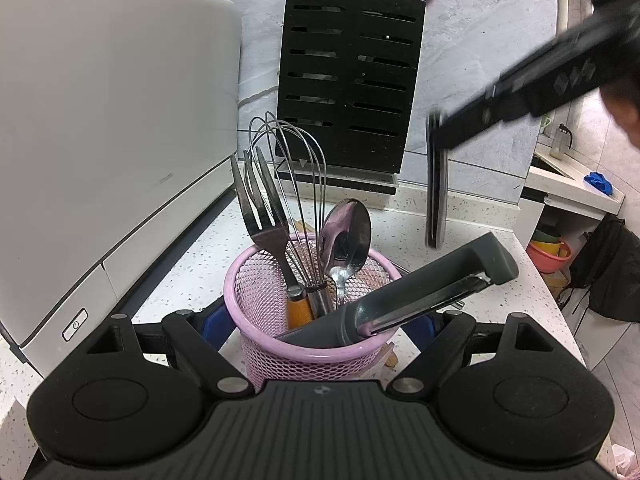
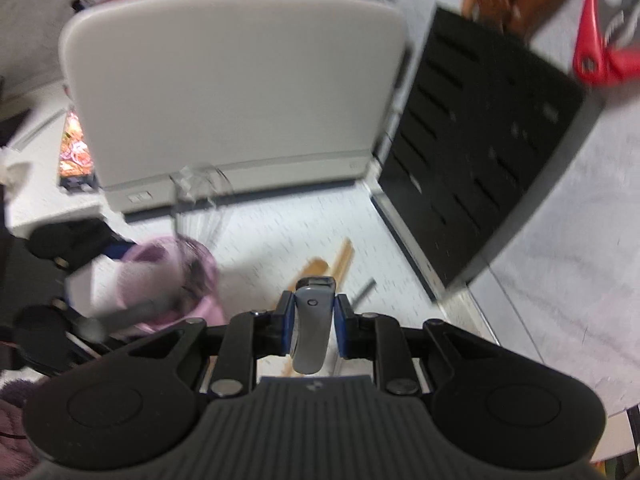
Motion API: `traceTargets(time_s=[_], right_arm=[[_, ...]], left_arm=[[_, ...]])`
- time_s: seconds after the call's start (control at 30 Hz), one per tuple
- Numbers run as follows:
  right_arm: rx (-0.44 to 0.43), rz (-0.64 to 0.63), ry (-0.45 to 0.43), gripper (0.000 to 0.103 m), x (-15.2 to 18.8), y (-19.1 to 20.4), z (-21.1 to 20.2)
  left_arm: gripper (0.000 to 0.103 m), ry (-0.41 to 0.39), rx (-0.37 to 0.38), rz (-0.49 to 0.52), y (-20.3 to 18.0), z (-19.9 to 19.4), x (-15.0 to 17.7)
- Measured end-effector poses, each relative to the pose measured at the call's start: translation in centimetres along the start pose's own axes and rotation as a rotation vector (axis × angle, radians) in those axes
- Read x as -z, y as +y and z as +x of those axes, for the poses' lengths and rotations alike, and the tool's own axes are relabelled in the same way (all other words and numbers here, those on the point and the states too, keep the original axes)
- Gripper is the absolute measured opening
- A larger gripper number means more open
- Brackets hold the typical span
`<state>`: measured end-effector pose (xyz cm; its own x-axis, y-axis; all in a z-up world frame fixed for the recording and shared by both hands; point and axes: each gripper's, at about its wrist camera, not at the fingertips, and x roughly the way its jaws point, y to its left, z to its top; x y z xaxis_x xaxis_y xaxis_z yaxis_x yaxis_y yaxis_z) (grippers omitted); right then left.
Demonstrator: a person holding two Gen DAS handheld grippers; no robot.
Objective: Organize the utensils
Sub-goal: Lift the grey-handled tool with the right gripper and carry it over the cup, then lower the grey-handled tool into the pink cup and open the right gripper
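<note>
I see open worktop (image 1: 400, 216) between the pink holder (image 1: 308, 352) and knife block (image 1: 348, 80). A grey appliance (image 1: 112, 128) walls off the left.

Fork (image 1: 264, 216), whisk (image 1: 288, 168) and spoon (image 1: 346, 232) stand in the mesh cup (image 1: 312, 356).

Pink mesh utensil holder (image 1: 280, 356); orange-handled fork (image 1: 264, 220); dark grey peeler (image 1: 432, 288); black slotted knife block (image 1: 348, 80); white speckled surface (image 1: 192, 256); blue pads (image 2: 285, 320) on the hand-held gripper (image 2: 313, 322).

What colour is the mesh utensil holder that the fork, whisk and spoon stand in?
Pink, or pale lilac: the mesh utensil holder shows best in the left wrist view.
</note>
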<state>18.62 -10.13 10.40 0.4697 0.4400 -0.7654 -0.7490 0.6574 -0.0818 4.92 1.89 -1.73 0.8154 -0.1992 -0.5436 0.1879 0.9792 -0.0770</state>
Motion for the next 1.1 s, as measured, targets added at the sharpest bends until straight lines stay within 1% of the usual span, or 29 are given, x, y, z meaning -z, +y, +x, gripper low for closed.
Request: traceTargets(time_s=[0.1, 0.2, 0.27, 0.37, 0.5, 0.63, 1.1], right_arm=[[-0.029, 0.0, -0.052, 0.019, -0.9, 0.7, -1.6], [-0.083, 0.012, -0.094, 0.019, -1.7, 1.3, -2.9], [-0.115, 0.01, -0.114, 0.019, -2.1, 1.9, -3.4], [-0.144, -0.004, -0.12, 0.019, -2.4, 3.1, -3.2], [-0.184, -0.014, -0.099, 0.019, -2.4, 4.3, -2.2], [-0.202, -0.017, -0.077, 0.019, -2.0, 4.9, -1.1], [-0.224, -0.017, 0.019, 0.019, 0.0, 5.2, 2.3]], left_arm=[[0.099, 0.0, -0.001, 0.0, 0.0, 0.0, 0.0], [0.099, 0.001, 0.001, 0.001, 0.1, 0.0, 0.0], [0.099, 0.002, 0.002, 0.001, 0.1, 0.0, 0.0], [0.099, 0.002, 0.003, 0.001, 0.2, 0.0, -0.1], [0.099, 0.003, 0.004, 0.002, 0.2, 0.0, -0.1], [0.099, 0.006, 0.004, 0.004, 0.2, 0.1, -0.2], [0.099, 0.004, 0.005, 0.004, 0.2, 0.1, -0.2]])
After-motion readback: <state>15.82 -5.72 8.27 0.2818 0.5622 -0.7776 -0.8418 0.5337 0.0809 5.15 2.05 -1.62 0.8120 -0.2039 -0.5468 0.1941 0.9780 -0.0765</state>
